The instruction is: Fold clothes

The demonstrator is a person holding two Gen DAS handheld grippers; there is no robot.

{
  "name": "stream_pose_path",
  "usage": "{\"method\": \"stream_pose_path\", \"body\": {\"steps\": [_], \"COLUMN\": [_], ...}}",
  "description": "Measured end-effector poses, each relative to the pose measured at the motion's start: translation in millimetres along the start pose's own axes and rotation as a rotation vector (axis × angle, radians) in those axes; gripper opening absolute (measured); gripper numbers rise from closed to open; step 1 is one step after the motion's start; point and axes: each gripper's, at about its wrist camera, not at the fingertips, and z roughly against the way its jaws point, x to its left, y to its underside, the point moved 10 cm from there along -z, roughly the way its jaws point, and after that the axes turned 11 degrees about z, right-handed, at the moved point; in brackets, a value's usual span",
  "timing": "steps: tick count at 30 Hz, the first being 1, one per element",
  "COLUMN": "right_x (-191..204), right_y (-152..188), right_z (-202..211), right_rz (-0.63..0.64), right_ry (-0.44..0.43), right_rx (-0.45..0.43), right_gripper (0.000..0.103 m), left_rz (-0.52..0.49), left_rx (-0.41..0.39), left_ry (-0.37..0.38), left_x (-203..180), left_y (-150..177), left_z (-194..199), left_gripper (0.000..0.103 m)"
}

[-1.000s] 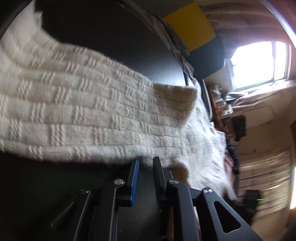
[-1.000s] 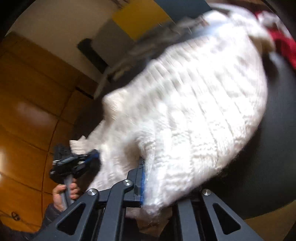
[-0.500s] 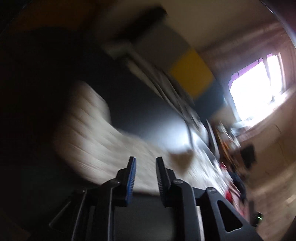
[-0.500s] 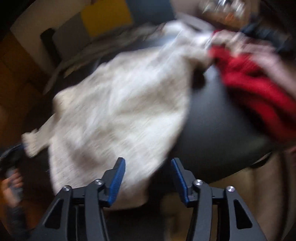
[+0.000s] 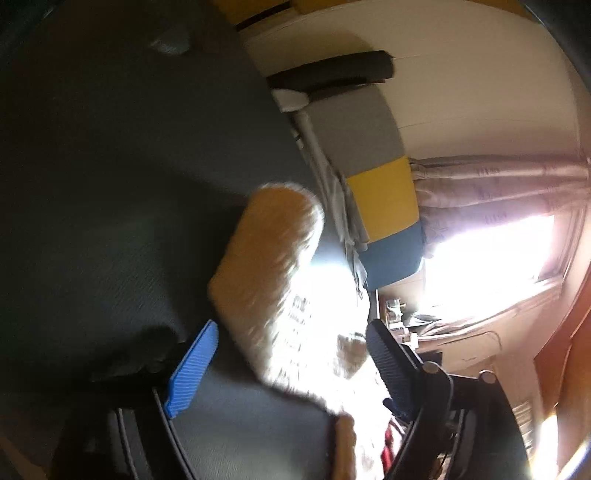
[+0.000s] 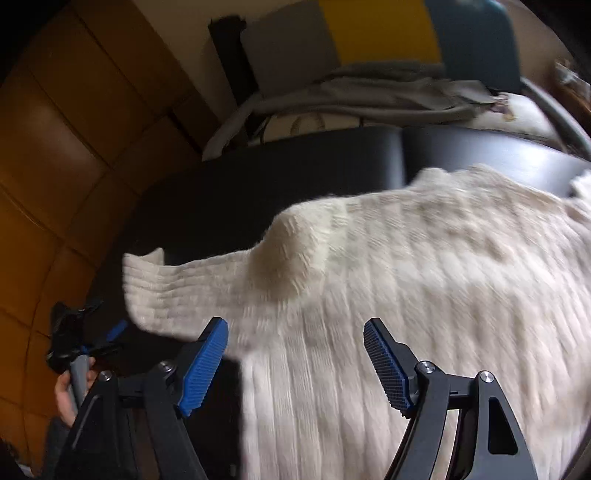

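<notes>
- My right claw (image 6: 295, 363) stood wide open, its blue pads well apart and holding nothing, poised just over the near part of the cream knit sweater (image 6: 424, 295).
- My left claw (image 5: 291, 369) was open as well, blue pad on one side and dark pad on the other, with the sweater's sleeve (image 5: 269, 266) showing in the gap between them; I could not tell whether either pad touched the wool.
- In the right wrist view that left claw (image 6: 96, 341) appeared small at the lower left, gripped by my hand (image 6: 68, 397), just beside the sleeve's cuff (image 6: 142, 273).
- The sweater lay spread flat on the dark table (image 6: 277, 177), its body filling the right and near side.
- Its knit ribs ran from near me toward the far edge, so the body's long axis pointed away from me.
- The one sleeve I could see stretched sideways to my left, cuff end outermost, roughly across the body's axis.
- Beyond the table's far edge lay a heap of grey cloth (image 6: 369, 92), with grey, yellow and blue panels (image 6: 380, 29) behind it.
</notes>
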Motion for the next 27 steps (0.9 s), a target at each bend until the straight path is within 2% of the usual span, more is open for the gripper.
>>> {"method": "stream_pose_path", "body": {"steps": [5, 7, 8, 9, 10, 11, 12, 13, 14, 15, 16, 18, 20, 21, 22, 23, 24, 25, 26, 27], "right_x": [-15, -20, -23, -25, -26, -26, -25, -23, -20, -15, -11, -3, -2, -2, -3, -4, -4, -5, -5, -6], "right_y": [-22, -28, -30, -29, -26, -25, -26, -27, -30, -34, -40, -52, -58, -61, -63, -65, -67, -70, -72, -74], "right_z": [-47, -63, -71, -79, -87, -91, -93, -95, -97, -100, -104, -114, -120, -122, -123, -125, -127, -128, -130, -131], "right_rz": [-0.019, -0.030, -0.030, -0.024, -0.018, -0.007, 0.012, 0.037, 0.070, 0.091, 0.099, 0.119, 0.124, 0.124, 0.124, 0.124, 0.124, 0.124, 0.124, 0.123], "right_ry": [0.058, 0.079, 0.094, 0.112, 0.130, 0.153, 0.184, 0.216, 0.249, 0.267, 0.272, 0.297, 0.297, 0.292, 0.287, 0.282, 0.277, 0.272, 0.267, 0.262], "right_rx": [0.049, 0.061, 0.070, 0.082, 0.095, 0.096, 0.081, 0.075, 0.074, 0.070, 0.064, 0.063, 0.063, 0.063, 0.063, 0.063, 0.063, 0.063, 0.063, 0.063], "right_gripper": [0.077, 0.077, 0.077, 0.077, 0.073, 0.069, 0.065, 0.050, 0.031, 0.020, 0.012, 0.012, 0.012, 0.012, 0.012, 0.012, 0.012, 0.012, 0.012, 0.012], "left_rz": [-0.071, -0.105, -0.110, -0.101, -0.090, -0.079, -0.092, -0.117, -0.142, -0.168, -0.207, -0.280, -0.287, -0.289, -0.266, -0.241, -0.206, -0.164, -0.122, -0.085], "left_rx": [0.016, 0.024, 0.009, -0.003, -0.036, -0.071, -0.109, -0.146, -0.183, -0.219, -0.269, -0.351, -0.372, -0.381, -0.389, -0.397, -0.360, -0.328, -0.297, -0.260], "left_ry": [-0.072, -0.113, -0.134, -0.143, -0.134, -0.124, -0.112, -0.094, -0.080, -0.066, -0.058, -0.053, -0.083, -0.099, -0.147, -0.199, -0.247, -0.262, -0.273, -0.245], "left_x": [-10, -13, -13, -13, -15, -18, -25, -36, -48, -61, -76, -105, -116, -121, -109, -96, -75, -57, -39, -25], "left_y": [-9, -8, -10, -15, -18, -22, -26, -29, -34, -38, -46, -60, -72, -78, -88, -98, -99, -96, -92, -85], "left_z": [-33, -46, -50, -46, -44, -41, -35, -28, -20, -11, 4, 31, 40, 45, 51, 57, 56, 56, 56, 51], "left_gripper": [0.089, 0.086, 0.072, 0.038, 0.022, 0.013, 0.013, 0.013, 0.010, 0.005, 0.005, 0.005, 0.005, 0.010, 0.012, 0.022, 0.026, 0.026, 0.033, 0.045]}}
